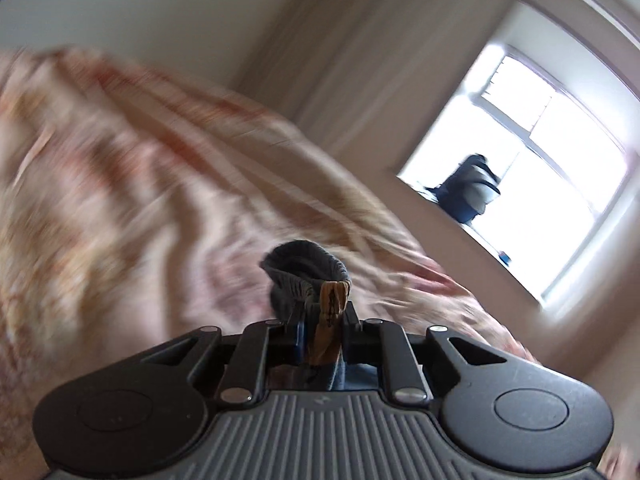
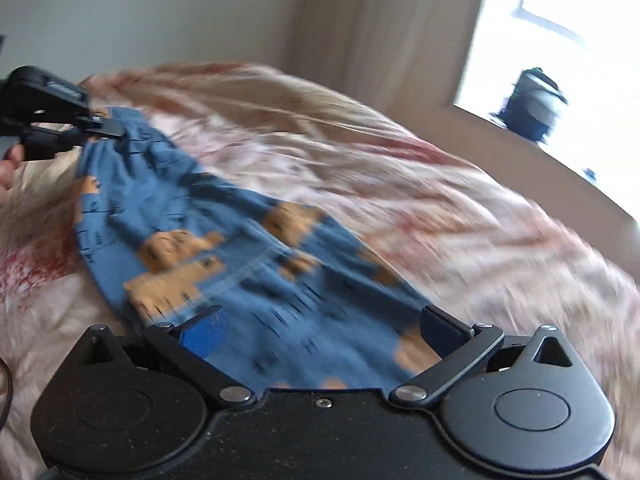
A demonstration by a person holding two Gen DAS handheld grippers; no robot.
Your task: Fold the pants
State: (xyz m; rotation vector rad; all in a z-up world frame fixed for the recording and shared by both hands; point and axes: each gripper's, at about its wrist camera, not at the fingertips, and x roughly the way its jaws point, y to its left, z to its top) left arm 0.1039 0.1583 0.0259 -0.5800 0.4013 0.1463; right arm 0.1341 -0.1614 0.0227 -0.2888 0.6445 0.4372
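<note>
Small blue pants [image 2: 224,248] with tan bear prints lie stretched across the bed in the right wrist view. My left gripper [image 1: 324,312] is shut on the pants' gathered waistband [image 1: 308,276], which bunches up above the fingers. It also shows at the far left of the right wrist view [image 2: 100,124], pinching the far end of the pants. My right gripper [image 2: 324,324] is open, with its fingers spread wide over the near end of the pants, which lies between them.
A pink and cream patterned bedspread [image 1: 140,160] covers the bed. A bright window [image 1: 540,168] with a dark bag [image 1: 468,188] on its sill is at the right. Plain walls and a pale curtain [image 2: 380,20] stand behind. Both views are motion-blurred.
</note>
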